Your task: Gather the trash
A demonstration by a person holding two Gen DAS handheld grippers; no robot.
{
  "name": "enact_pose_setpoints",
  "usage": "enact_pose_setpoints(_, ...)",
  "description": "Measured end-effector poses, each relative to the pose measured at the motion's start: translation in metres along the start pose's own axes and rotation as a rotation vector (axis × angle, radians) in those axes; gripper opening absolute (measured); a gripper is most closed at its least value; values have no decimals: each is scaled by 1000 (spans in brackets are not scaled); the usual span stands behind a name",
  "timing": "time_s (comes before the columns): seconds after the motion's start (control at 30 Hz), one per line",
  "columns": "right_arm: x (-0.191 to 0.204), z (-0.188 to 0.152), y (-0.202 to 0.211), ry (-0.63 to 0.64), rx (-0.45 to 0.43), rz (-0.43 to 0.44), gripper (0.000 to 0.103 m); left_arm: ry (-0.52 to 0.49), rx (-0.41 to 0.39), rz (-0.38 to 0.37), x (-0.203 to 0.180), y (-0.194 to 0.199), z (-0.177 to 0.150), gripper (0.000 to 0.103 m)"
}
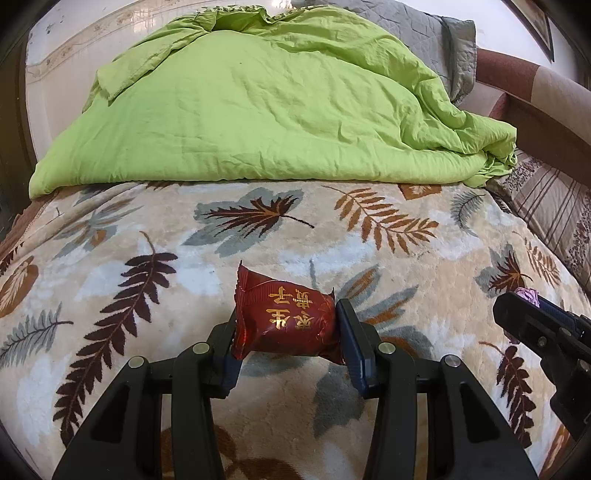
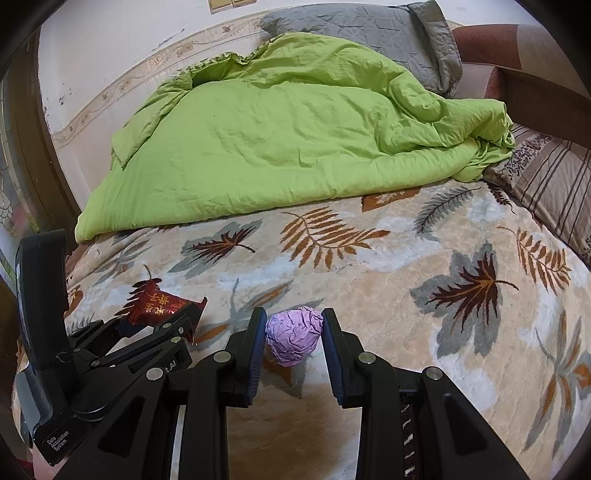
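Black jaws of the left gripper [image 1: 286,328] press both ends of a red wrapper [image 1: 284,319], holding it just over the leaf-patterned blanket [image 1: 110,236] on the bed. Beyond lies a rumpled green quilt [image 1: 258,110], with a grey pillow [image 2: 388,33] behind it. Right gripper [image 2: 293,341] has its jaws part-way closed around a crumpled purple paper ball [image 2: 293,338], their pads touching its sides.
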State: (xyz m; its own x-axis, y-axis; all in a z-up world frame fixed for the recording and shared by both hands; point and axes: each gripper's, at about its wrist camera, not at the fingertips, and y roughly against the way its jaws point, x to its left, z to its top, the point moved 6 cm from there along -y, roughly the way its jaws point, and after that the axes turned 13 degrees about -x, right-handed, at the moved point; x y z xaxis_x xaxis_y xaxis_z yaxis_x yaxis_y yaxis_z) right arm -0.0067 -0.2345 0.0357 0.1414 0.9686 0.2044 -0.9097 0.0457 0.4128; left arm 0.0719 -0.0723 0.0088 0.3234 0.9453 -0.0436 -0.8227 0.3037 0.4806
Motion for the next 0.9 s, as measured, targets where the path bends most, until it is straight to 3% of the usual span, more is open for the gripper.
enact_pose_setpoints(0.9, -10, 2, 6, -19, -10, -16, 32, -10, -4, -9, -9, 4, -2, 45)
